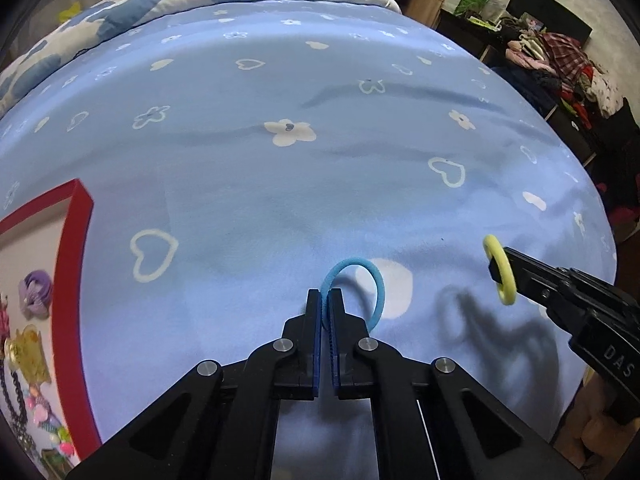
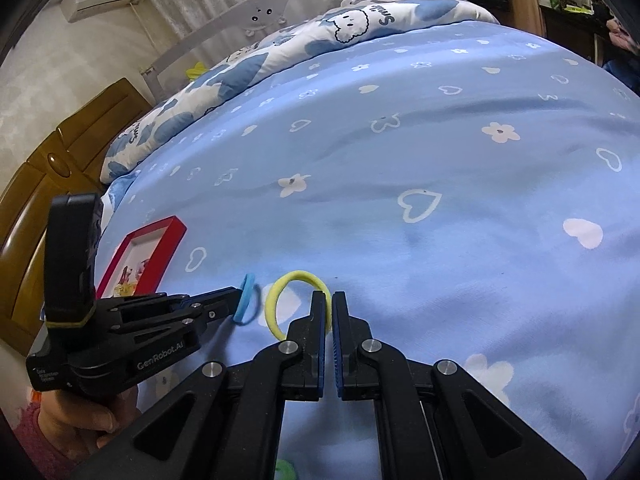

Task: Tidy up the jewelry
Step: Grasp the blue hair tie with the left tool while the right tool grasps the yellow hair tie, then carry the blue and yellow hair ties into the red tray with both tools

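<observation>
hair ties: 2 | left hand-held gripper (image 1: 325, 300) pinching blue hair tie (image 1: 372, 280) | right hand-held gripper (image 2: 331, 304) pinching yellow hair tie (image 2: 280, 292)

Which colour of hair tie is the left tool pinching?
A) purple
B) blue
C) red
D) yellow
B: the left tool is closed on the blue hair tie, its loop sticking out past the tips above the bedsheet, while the right tool grips the yellow hair tie.
</observation>
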